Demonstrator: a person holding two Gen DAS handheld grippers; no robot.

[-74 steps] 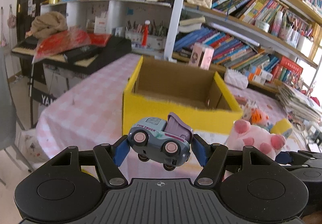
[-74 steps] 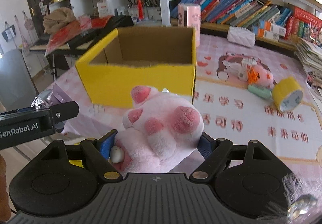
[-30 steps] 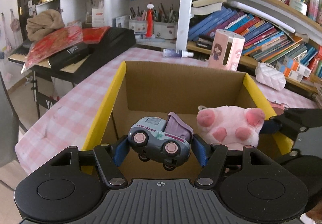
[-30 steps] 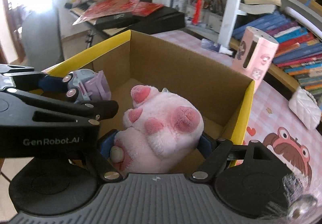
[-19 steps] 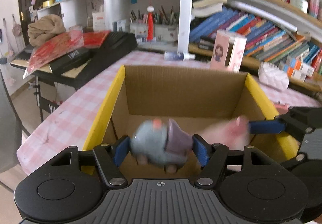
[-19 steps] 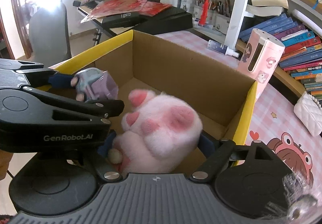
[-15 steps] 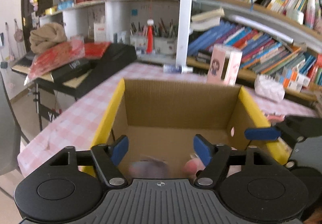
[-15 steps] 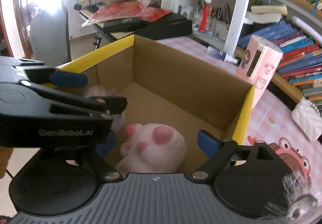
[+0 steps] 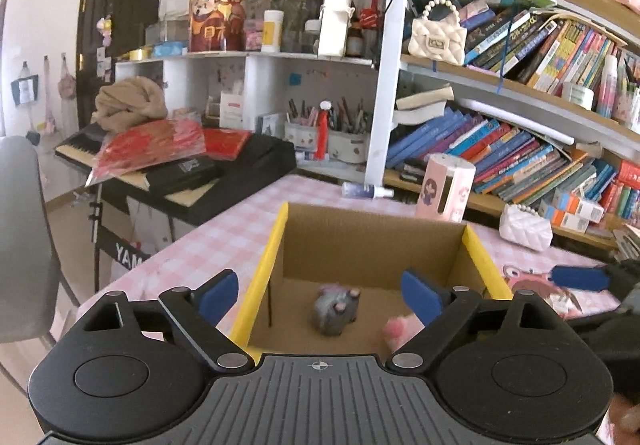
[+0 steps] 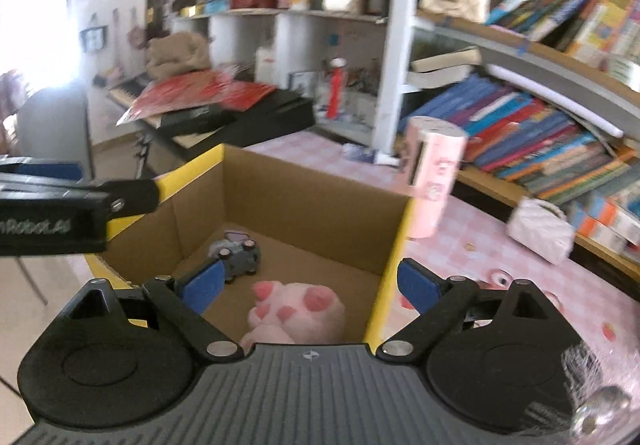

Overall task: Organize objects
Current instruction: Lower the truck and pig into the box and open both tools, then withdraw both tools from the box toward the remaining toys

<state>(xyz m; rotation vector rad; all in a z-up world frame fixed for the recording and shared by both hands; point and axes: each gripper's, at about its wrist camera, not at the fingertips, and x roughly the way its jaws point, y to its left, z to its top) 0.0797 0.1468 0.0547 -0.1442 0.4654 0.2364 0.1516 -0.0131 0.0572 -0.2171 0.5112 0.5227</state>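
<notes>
Table has pink checked cloth. Directly on it: yellow cardboard box, pink cylindrical holder behind box, small spray bottle, white quilted purse.

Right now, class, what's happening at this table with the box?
A person is tidying toys with two hand-held claws. The toy truck and the pink plush toy both lie on the floor of the yellow cardboard box. The left claw and the right claw hang open and empty above it.
</notes>
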